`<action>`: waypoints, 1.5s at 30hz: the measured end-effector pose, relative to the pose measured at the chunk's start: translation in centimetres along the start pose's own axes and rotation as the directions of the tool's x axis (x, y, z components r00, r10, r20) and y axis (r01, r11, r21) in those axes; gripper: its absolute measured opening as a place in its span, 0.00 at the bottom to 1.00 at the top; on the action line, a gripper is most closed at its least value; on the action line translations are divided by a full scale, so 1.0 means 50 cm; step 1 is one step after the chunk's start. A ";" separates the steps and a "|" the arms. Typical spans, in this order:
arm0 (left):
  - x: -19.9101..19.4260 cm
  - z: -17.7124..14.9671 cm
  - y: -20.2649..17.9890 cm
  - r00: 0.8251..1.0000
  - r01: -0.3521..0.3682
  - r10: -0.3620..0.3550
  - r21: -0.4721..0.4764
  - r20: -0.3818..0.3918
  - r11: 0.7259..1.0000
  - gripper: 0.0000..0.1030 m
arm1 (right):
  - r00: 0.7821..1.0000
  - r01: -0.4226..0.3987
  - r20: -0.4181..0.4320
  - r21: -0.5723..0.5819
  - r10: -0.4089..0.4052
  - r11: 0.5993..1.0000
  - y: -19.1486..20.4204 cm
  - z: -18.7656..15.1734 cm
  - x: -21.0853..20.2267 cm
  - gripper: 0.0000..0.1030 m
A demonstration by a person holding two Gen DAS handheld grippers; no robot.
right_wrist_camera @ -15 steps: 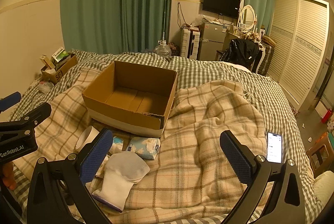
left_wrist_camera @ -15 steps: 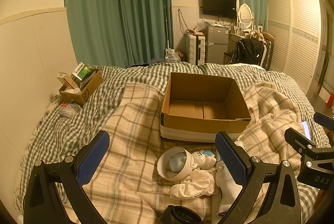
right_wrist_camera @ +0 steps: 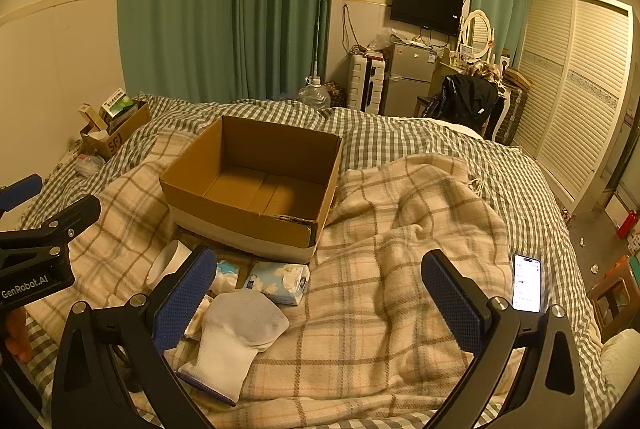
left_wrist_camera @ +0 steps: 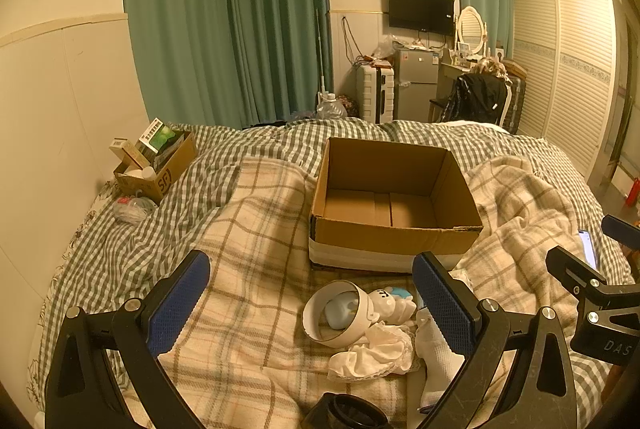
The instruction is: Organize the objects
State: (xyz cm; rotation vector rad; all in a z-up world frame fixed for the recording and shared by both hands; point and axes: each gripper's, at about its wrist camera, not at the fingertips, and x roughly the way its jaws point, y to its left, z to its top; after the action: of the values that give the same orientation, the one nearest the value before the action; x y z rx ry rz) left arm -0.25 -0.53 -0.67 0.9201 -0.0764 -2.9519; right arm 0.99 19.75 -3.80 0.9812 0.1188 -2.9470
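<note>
An empty open cardboard box (left_wrist_camera: 394,205) (right_wrist_camera: 256,185) sits on the plaid blanket in the middle of the bed. In front of it lie a white cup-shaped toy (left_wrist_camera: 340,313), a crumpled white cloth (left_wrist_camera: 376,353), a white sock (right_wrist_camera: 240,333) (left_wrist_camera: 438,361) and a tissue pack (right_wrist_camera: 280,279). My left gripper (left_wrist_camera: 312,299) is open and empty, above the blanket just short of the toy. My right gripper (right_wrist_camera: 320,295) is open and empty, to the right of the sock and tissue pack.
A small cardboard box (left_wrist_camera: 154,165) full of packets stands at the bed's far left by the wall. A lit phone (right_wrist_camera: 527,283) lies on the bed at the right. A black round object (left_wrist_camera: 348,413) sits at the bottom edge. Wardrobe, fridge and chair stand beyond the bed.
</note>
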 end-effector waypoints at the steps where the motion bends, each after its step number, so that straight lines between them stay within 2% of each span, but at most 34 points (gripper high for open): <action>1: 0.000 0.000 0.000 1.000 0.001 -0.001 0.001 0.000 1.000 1.00 | 1.000 -0.001 0.000 0.000 0.001 1.000 0.000 0.000 0.000 1.00; 29: 0.003 -0.003 0.012 1.000 0.017 -0.017 0.019 -0.004 1.000 1.00 | 0.999 -0.035 0.010 -0.032 0.036 0.999 0.009 -0.003 -0.005 1.00; 35: 0.041 -0.037 0.006 0.997 0.008 -0.005 0.045 -0.081 0.999 1.00 | 0.997 -0.053 -0.051 -0.055 0.050 0.997 0.027 -0.029 0.039 0.99; 39: 0.105 -0.086 -0.008 0.983 0.016 -0.001 0.079 -0.183 0.997 1.00 | 0.988 -0.077 -0.141 -0.079 0.066 0.994 0.055 -0.061 0.099 0.96; 40: 0.120 -0.097 -0.010 0.979 0.015 0.002 0.084 -0.203 0.996 1.00 | 0.982 -0.090 -0.170 -0.078 0.076 0.993 0.061 -0.069 0.118 0.95; 42: 0.155 -0.121 -0.013 0.968 -0.008 0.031 0.095 -0.247 0.995 0.99 | 0.972 -0.112 -0.218 -0.086 0.091 0.990 0.072 -0.081 0.148 0.83; 43: 0.167 -0.130 -0.013 0.964 -0.018 0.045 0.101 -0.264 0.995 0.99 | 0.965 -0.127 -0.241 -0.091 0.101 0.988 0.077 -0.085 0.162 0.83; 45: 0.185 -0.143 -0.008 0.953 0.013 0.014 0.085 -0.302 0.996 0.99 | 0.947 -0.166 -0.290 -0.082 0.136 0.983 0.083 -0.092 0.186 0.83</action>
State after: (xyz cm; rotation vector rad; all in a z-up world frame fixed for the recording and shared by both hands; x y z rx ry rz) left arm -3.83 -0.94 -11.80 1.3709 -0.1924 -2.7862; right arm -3.47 15.93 -13.29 1.3265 0.1941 -2.6172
